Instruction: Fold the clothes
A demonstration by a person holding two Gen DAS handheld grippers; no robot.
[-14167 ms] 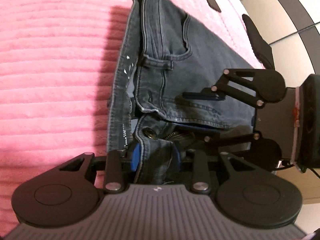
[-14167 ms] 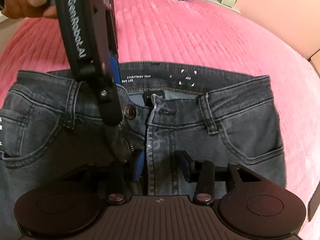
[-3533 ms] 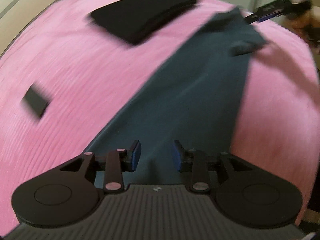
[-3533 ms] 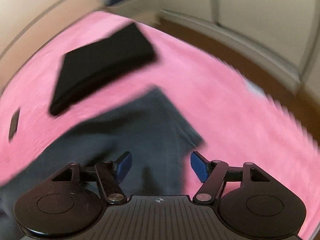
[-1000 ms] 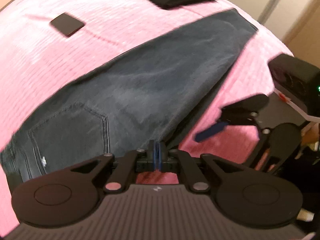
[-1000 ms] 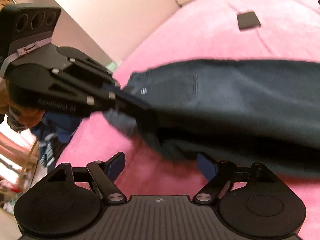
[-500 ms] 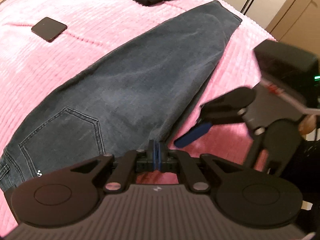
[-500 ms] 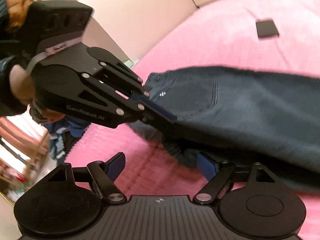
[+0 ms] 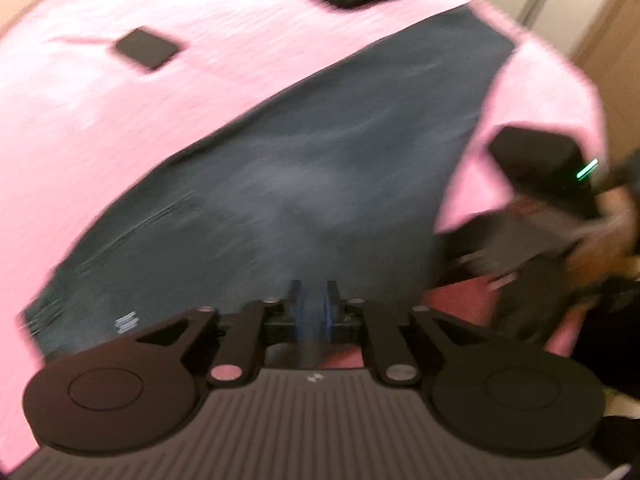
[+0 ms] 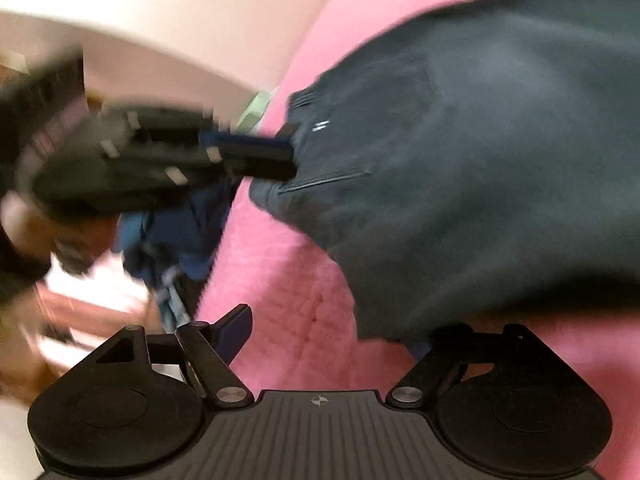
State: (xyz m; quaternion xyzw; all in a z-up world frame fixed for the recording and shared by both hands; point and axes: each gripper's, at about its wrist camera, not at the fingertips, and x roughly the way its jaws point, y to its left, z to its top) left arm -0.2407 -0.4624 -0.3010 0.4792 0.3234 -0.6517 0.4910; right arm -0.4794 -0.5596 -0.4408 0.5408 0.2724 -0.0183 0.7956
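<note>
dark grey jeans (image 9: pixel 320 168), flat, folded lengthwise

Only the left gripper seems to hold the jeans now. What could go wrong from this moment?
1. The left gripper pinches only a thin edge of the jeans, so the cloth may slip out if pulled.
2. The right gripper is open and holds nothing, so a one-sided lift may drag the jeans crooked on the pink blanket.

Pink bed (image 9: pixel 120 128): jeans (image 9: pixel 320 168), maybe phone (image 9: pixel 146 49)
</note>
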